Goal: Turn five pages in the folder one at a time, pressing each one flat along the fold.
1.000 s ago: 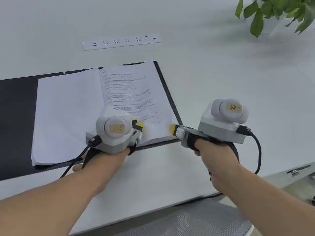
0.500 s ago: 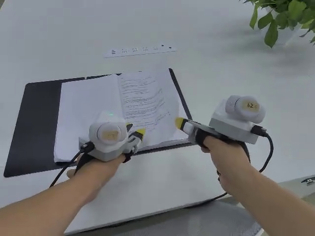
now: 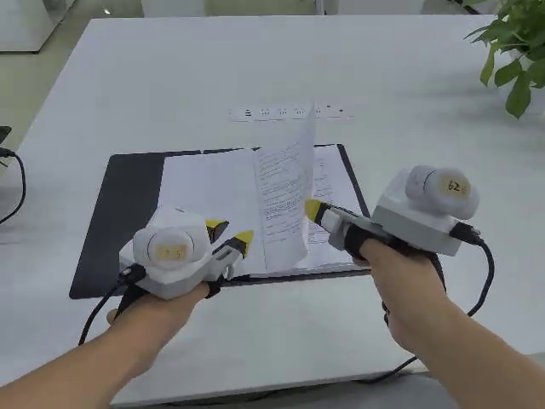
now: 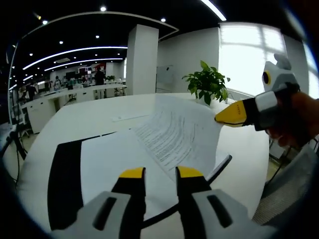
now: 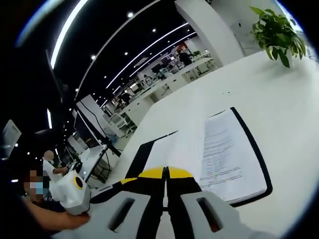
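Nearest the camera, the left gripper [image 3: 230, 237] sits over the bottom edge of the folder's left half. Its yellow-tipped jaws are a narrow gap apart with nothing between them; the left gripper view shows bare paper through that gap. Whether the tips touch the paper is hard to tell.

Just to the right, the right gripper [image 3: 313, 210] has its jaws pinched together on the outer edge of one page [image 3: 285, 200]. The page stands nearly upright and slightly bowed above the fold, hiding part of the folder's right half behind it. Its print is too small to read.

The black folder [image 3: 128, 213] lies open and flat on the white table [image 3: 170, 77], its lower right corner covered by the right gripper. Beyond it lies a white power strip [image 3: 289, 111] — and at the far right a leafy plant [image 3: 518, 85], cut off by the frame edge.
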Demonstrator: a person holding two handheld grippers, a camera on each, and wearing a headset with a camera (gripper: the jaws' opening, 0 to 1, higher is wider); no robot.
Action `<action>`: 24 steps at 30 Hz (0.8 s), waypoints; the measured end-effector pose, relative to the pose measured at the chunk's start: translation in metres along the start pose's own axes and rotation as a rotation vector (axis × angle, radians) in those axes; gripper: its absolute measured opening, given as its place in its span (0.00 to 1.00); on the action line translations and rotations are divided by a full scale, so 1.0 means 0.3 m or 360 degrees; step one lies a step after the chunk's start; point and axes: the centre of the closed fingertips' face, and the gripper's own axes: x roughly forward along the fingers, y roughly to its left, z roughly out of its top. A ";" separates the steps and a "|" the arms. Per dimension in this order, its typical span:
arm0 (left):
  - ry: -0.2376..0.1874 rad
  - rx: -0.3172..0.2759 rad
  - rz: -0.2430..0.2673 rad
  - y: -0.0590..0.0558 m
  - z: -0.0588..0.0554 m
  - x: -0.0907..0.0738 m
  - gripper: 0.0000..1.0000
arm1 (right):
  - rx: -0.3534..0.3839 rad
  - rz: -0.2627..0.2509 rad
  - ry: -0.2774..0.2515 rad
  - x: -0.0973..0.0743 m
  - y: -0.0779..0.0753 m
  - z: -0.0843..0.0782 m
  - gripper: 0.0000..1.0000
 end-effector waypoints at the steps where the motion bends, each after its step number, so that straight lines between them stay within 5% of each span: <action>1: -0.0012 -0.0005 0.0007 0.016 0.004 -0.021 0.22 | -0.0010 0.0013 0.0001 0.008 0.017 0.000 0.00; 13: -0.0087 -0.0007 0.0151 0.199 0.026 -0.211 0.22 | -0.0190 0.0184 0.0128 0.136 0.261 -0.075 0.00; 24: -0.0122 -0.0039 0.0277 0.319 0.031 -0.319 0.21 | -0.0336 0.0244 0.0309 0.256 0.391 -0.214 0.00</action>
